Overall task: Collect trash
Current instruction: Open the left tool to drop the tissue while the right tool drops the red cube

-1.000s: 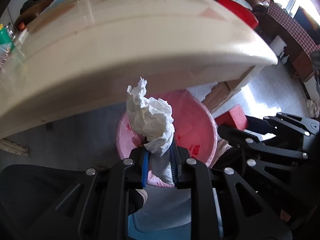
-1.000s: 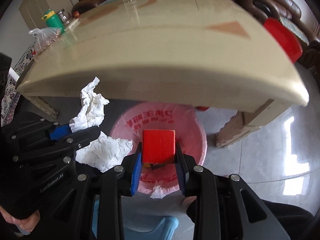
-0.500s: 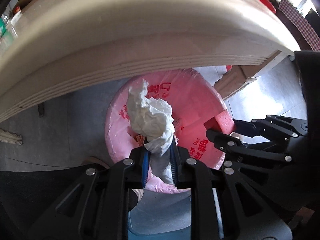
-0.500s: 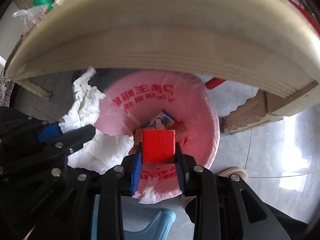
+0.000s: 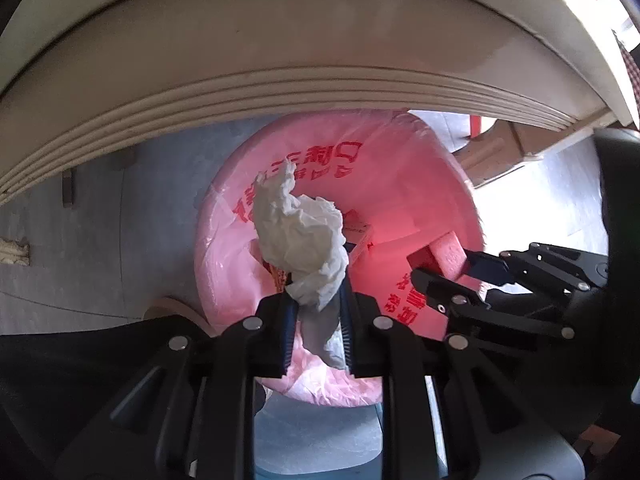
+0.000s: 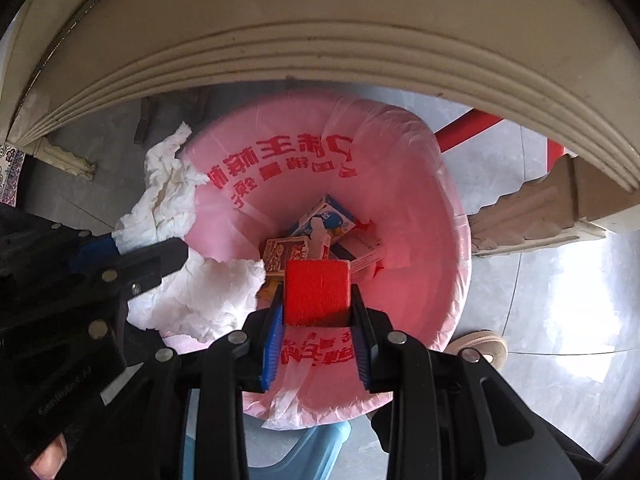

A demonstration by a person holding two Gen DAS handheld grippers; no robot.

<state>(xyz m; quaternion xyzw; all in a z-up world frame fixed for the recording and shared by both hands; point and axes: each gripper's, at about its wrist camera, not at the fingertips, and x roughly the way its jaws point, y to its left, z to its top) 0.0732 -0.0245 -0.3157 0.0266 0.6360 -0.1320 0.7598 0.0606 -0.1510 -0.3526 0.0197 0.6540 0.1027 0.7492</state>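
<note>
Tissue (image 5: 304, 248) clamped in left jaws, red block (image 6: 317, 292) in right, cartons (image 6: 326, 220) only in right view.

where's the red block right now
The red block is clamped in the right gripper, low centre of the right wrist view, over the pink-lined bin mouth, just below the table edge.

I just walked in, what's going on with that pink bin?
A person is throwing out trash with two handheld grippers. The left gripper is shut on a crumpled tissue, the right gripper on a red block. Both hang over the open bin, lined with a pink bag, beside the table. Small boxes lie at the bottom. Nothing is released yet.
</note>
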